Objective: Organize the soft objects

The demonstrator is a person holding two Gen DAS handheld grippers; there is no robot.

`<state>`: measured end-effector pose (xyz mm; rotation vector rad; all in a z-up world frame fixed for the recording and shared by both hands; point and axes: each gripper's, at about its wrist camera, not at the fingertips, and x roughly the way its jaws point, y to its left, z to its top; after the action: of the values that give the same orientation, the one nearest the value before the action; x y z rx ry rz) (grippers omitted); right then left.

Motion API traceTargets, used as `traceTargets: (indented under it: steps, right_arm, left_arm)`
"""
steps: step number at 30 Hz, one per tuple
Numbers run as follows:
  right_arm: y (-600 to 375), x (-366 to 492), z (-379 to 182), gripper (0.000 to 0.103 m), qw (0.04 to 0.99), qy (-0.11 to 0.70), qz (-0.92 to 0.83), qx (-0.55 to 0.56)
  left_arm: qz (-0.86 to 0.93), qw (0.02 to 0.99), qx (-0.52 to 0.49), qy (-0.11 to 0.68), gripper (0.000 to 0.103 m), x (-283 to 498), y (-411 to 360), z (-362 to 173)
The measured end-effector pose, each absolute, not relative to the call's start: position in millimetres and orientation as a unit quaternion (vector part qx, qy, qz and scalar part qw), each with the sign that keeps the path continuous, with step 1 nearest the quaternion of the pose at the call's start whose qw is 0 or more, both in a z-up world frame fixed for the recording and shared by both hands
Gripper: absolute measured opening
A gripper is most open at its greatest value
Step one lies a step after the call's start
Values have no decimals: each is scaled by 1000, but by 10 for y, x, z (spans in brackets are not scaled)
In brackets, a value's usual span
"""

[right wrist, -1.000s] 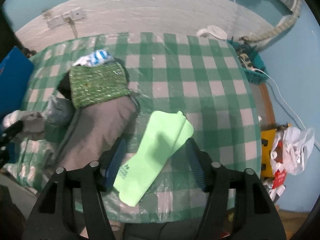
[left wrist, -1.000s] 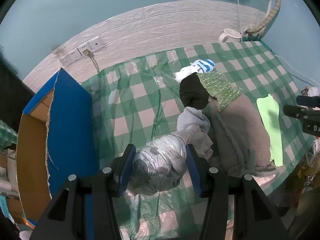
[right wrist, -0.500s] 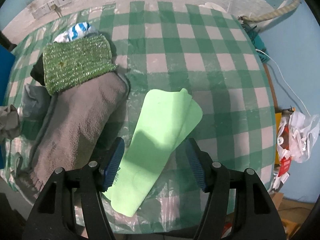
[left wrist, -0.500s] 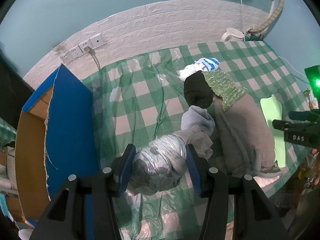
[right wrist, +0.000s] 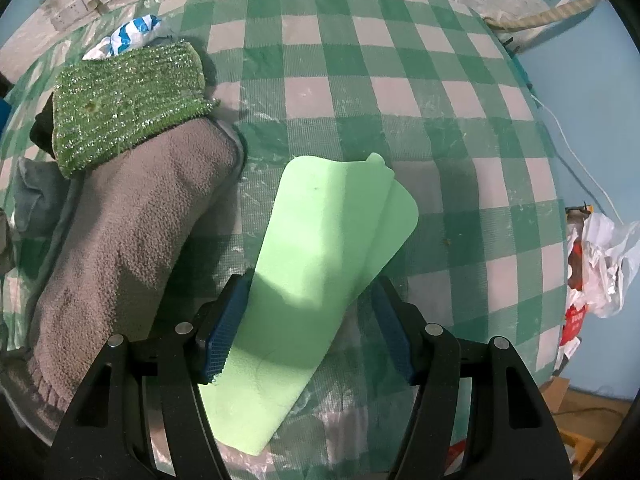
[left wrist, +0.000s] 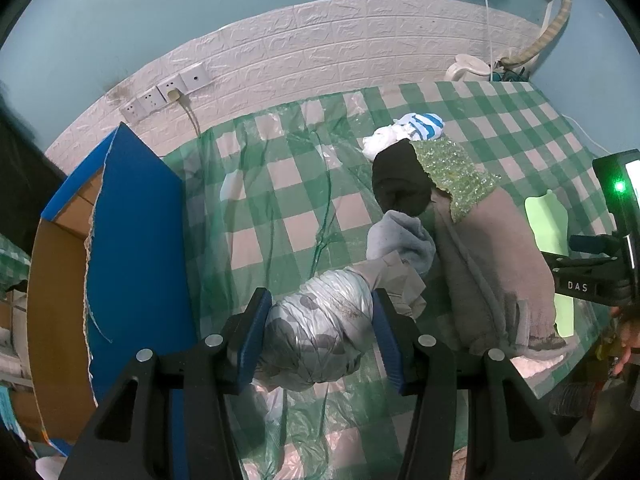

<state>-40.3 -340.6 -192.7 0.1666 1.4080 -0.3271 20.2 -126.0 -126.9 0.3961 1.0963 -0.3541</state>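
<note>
Since a second ago the right gripper [right wrist: 308, 324] has dropped lower over the light green cloth [right wrist: 320, 272], which now fills more of its view and lies between the spread blue fingers, the left pad [right wrist: 224, 328] at the cloth's edge; the jaws stand apart and clamp nothing. Meanwhile the left gripper [left wrist: 320, 336] has barely shifted: its two blue pads press either side of the silver-grey bundle [left wrist: 320, 332], which it holds just above the green checked tablecloth [left wrist: 280, 200]. Beyond that bundle sit a pale grey sock [left wrist: 404, 240] and a black rolled sock [left wrist: 400, 184], both touching a long brown fleece towel [right wrist: 132, 232]. A sparkly green knitted cloth [right wrist: 124, 104] lies over the towel's far end, with a blue-and-white striped sock [right wrist: 132, 34] behind it. At the table's left edge stands an open cardboard box with blue flaps [left wrist: 132, 248]. White wall sockets [left wrist: 168, 94] are mounted on the brick-pattern wall behind.
</note>
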Motion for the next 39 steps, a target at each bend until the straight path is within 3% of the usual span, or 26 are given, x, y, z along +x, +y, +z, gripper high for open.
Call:
traceTargets:
  steps: [4,12,15,39]
  right_arm:
    - [-3426,-431,-1939,61,751,641,-142,79]
    - [-3291,-437,-1914,18,759,640,-99,69]
    - [-3254,-445,-1908,10,758,642,-94,65]
    - [-3018,-407,-1214,8,798,595,-90,31]
  left_arm:
    - [-167,820,186,515,52,206,-1262,-1280]
    - [-166,819,187,516,52,204,-1273,-1281]
    - [-166,819,186,516,52,207,-1269,-1280]
    - [-167,829,187,500,52,117,-1257,-1093]
